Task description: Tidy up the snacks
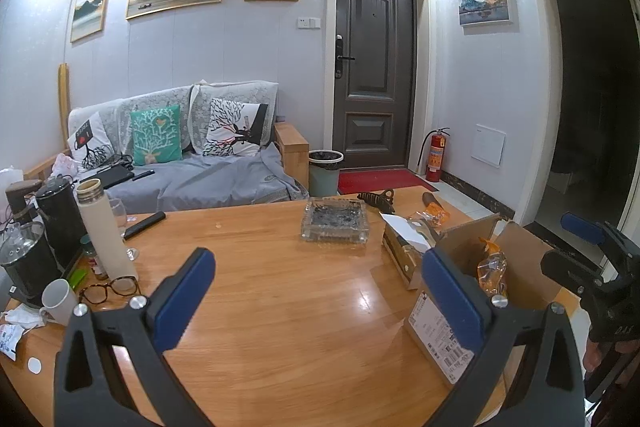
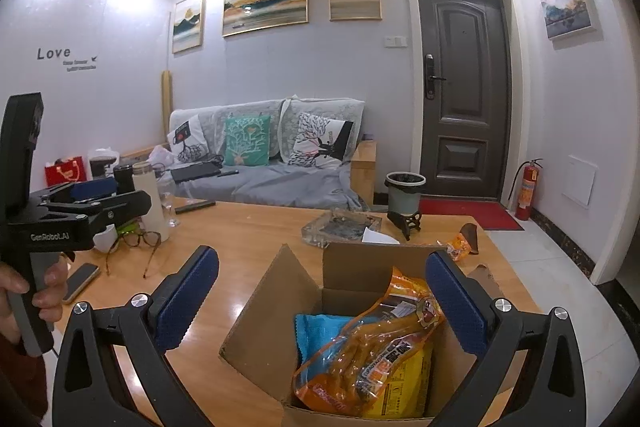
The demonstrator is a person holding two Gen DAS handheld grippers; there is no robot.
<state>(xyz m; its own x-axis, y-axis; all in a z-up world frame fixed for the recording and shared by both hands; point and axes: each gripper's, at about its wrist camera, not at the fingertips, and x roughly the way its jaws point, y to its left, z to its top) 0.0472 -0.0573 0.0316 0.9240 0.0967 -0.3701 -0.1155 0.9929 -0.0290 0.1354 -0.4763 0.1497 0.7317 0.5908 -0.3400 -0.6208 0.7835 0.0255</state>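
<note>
An open cardboard box point(image 2: 272, 311) stands on the wooden table point(image 2: 256, 239) and holds an orange snack pack point(image 2: 368, 351), a blue pack point(image 2: 320, 327) and a yellow pack point(image 2: 404, 383). My right gripper point(image 2: 320, 299) is open and empty, just above the box. In the left wrist view the box point(image 1: 520, 267) is at the right with the orange pack point(image 1: 492, 267) inside. My left gripper point(image 1: 316, 295) is open and empty over bare table left of the box. A small orange snack point(image 2: 458, 245) lies beyond the box, and it also shows in the left wrist view point(image 1: 438, 213).
A glass ashtray point(image 1: 334, 221) sits mid-table, a tissue box point(image 1: 404, 247) beside the carton. At the left stand a thermos point(image 1: 106, 231), kettles point(image 1: 28, 255), a mug point(image 1: 58, 301), glasses point(image 1: 112, 287) and a remote point(image 1: 144, 225). A phone point(image 2: 80, 283) lies near the left edge.
</note>
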